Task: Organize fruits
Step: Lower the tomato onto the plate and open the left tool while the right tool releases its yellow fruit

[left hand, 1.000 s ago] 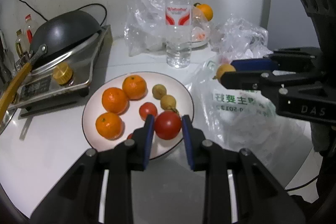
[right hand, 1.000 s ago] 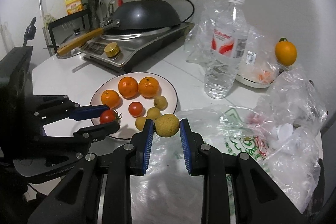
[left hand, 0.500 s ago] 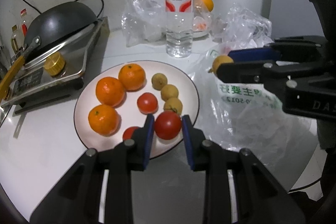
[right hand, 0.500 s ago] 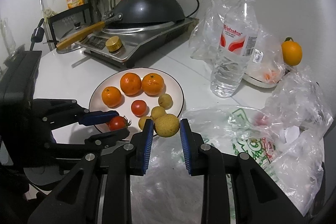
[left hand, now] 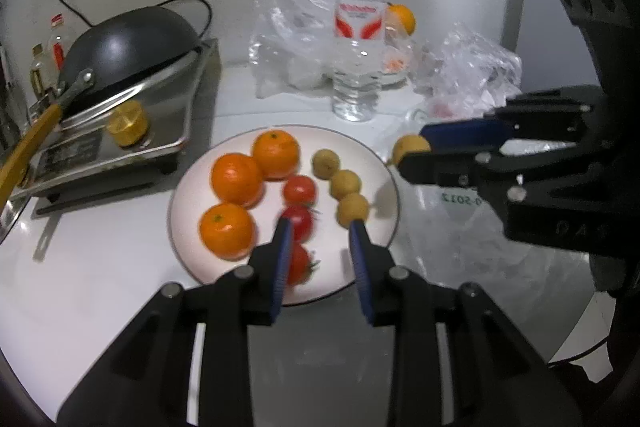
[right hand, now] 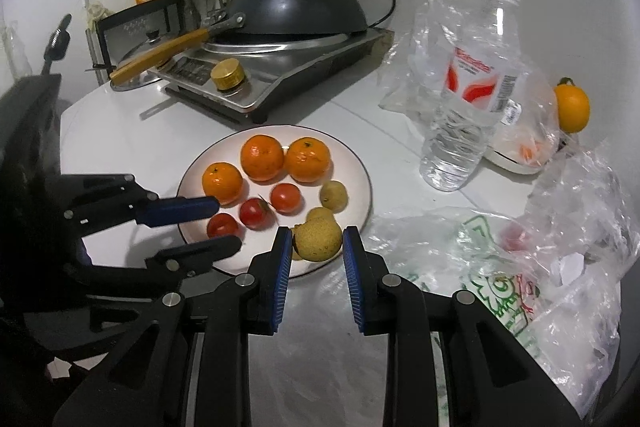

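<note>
Left hand-held gripper (left hand: 320, 227) released, blue pads spread over the near part of the white plate (left hand: 384, 171) with nothing between them. Three tomatoes (right hand: 256, 213) on the plate, beside three oranges (right hand: 262, 157) and small yellow-brown fruits (left hand: 344, 183). Right hand-held gripper (right hand: 314, 241) grasping one more yellow-brown fruit (right hand: 318, 239), held at the plate's near-right rim. Readable writing sparse: "2012" seen mirrored in green print on the plastic bag (left hand: 460, 227) lying on the counter (left hand: 100, 267); red swoosh label on the water bottle (right hand: 468, 87), brand name too blurred to read; faint raised "DAS" on the right gripper body in the left wrist view. Upturned black wok (right hand: 296, 7) atop the steel cooker behind the plate.
</note>
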Tool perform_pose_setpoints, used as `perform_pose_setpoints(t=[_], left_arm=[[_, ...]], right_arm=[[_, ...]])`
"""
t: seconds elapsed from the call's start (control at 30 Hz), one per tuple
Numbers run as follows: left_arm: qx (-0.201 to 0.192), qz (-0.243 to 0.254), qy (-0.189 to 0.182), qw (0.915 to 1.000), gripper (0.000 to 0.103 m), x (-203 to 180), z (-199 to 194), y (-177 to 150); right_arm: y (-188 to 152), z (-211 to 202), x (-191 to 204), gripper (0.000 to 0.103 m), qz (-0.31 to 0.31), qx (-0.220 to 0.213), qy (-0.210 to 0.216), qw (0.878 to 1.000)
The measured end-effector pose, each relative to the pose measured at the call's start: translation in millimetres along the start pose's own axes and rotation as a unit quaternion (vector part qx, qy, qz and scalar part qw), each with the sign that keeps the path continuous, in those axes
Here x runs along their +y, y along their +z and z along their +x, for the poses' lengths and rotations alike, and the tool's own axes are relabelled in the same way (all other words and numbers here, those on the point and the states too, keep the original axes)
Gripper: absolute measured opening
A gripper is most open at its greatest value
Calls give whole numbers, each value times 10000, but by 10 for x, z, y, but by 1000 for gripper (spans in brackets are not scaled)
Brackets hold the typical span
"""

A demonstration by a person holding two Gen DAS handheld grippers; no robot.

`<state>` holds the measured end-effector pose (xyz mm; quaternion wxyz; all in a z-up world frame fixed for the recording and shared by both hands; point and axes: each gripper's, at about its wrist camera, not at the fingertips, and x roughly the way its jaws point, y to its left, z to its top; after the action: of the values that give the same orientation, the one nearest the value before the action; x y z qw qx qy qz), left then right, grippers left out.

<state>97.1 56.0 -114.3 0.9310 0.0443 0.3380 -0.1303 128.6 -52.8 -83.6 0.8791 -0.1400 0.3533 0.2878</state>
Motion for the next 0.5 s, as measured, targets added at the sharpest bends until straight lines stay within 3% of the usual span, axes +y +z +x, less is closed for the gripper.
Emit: perform_pose_setpoints(t=[0.5], left_arm=[[-155,-387,199,9989,31,452,-164,-155]], right_arm=[[98,317,341,28,-256,263,198,9991]])
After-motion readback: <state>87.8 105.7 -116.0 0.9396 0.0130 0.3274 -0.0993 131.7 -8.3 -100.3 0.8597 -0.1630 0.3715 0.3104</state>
